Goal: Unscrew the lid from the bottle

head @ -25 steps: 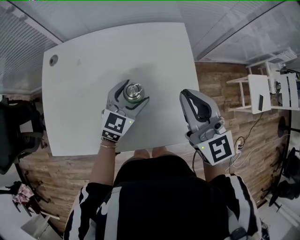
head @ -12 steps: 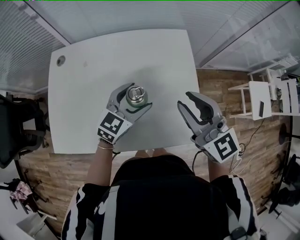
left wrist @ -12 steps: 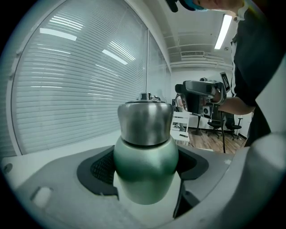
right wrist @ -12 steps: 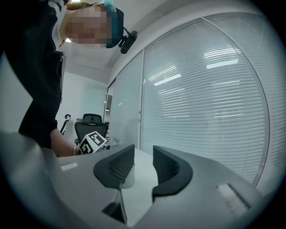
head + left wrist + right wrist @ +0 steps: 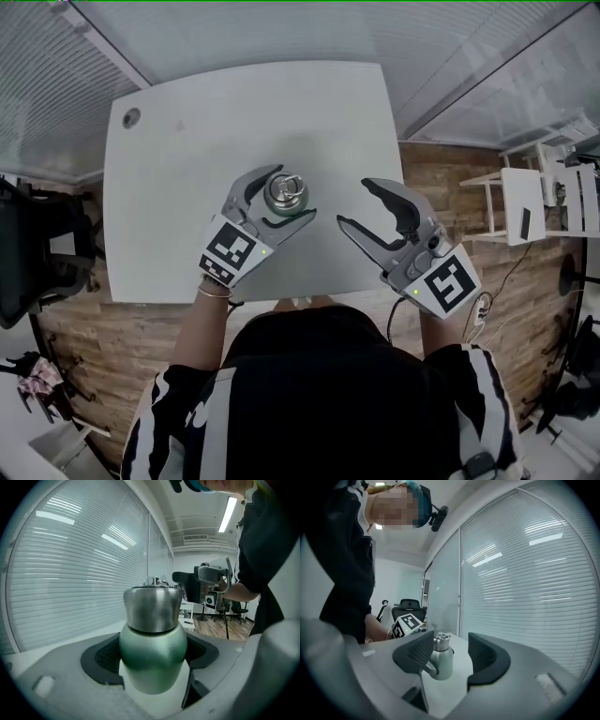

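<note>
The short, rounded, pale green metal bottle (image 5: 283, 208) stands upright over the middle of the flat white rectangular table (image 5: 187, 141), towards its near edge. No view shows whether its base rests on the surface.

Bottle appearance:
- Body: satin green finish, bulging at the shoulder and narrowing towards the neck.
- Closure: a brushed silver steel lid (image 5: 284, 190), wide and slightly domed, seated squarely on the neck. A thin dark seam separates the lid from the green body.
- Top fitting: a small metal ring (image 5: 153, 580) stands on the crown of the lid.

The left gripper (image 5: 291, 194) clamps the bottle at the green body, below the lid. In the left gripper view, the dark ribbed pads (image 5: 107, 656) press against both flanks of the body, with the jaws spread wide to take its girth. The lid stands clear above the pads.

The right gripper (image 5: 356, 204) sits to the right of the bottle, apart from it, pointing towards it. Its jaws have just been opening and stand well apart with nothing between them. In the right gripper view, the bottle appears beyond the jaw tips, partly behind one pad.
</note>
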`<state>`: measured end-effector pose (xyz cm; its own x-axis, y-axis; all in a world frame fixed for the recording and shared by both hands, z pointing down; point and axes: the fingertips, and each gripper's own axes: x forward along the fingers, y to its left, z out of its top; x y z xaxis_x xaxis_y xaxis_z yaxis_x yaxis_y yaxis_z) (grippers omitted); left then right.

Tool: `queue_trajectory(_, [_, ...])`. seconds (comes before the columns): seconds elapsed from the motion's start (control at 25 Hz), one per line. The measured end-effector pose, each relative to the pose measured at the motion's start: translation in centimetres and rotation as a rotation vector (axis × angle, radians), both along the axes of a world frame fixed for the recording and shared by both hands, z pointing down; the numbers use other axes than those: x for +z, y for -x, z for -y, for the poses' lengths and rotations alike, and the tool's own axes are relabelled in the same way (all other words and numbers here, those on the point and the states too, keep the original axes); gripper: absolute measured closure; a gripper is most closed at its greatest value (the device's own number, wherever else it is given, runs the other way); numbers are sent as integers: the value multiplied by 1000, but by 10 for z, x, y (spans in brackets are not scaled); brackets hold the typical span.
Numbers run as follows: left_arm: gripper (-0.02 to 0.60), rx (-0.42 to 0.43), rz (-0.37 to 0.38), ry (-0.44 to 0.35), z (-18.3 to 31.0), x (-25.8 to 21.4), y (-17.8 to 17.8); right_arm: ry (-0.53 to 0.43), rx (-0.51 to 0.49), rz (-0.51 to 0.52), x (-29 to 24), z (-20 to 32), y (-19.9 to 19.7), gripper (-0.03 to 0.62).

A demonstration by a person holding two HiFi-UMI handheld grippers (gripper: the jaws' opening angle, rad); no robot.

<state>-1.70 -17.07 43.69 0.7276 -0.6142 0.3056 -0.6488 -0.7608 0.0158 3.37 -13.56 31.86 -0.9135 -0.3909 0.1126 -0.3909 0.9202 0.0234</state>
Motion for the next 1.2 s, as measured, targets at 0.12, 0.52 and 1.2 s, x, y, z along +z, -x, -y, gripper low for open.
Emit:
queue_trajectory(0.12, [198, 6, 1, 2, -1, -3, 3, -6, -38, -7, -1, -2, 13, 359])
queue_trajectory(0.52, [198, 21, 24, -9, -10, -14, 8, -39, -122, -19, -2, -12, 48, 336])
queue_trajectory(1.2, [198, 31, 27, -19, -25, -27, 10, -47, -186, -14, 1, -25, 89, 287])
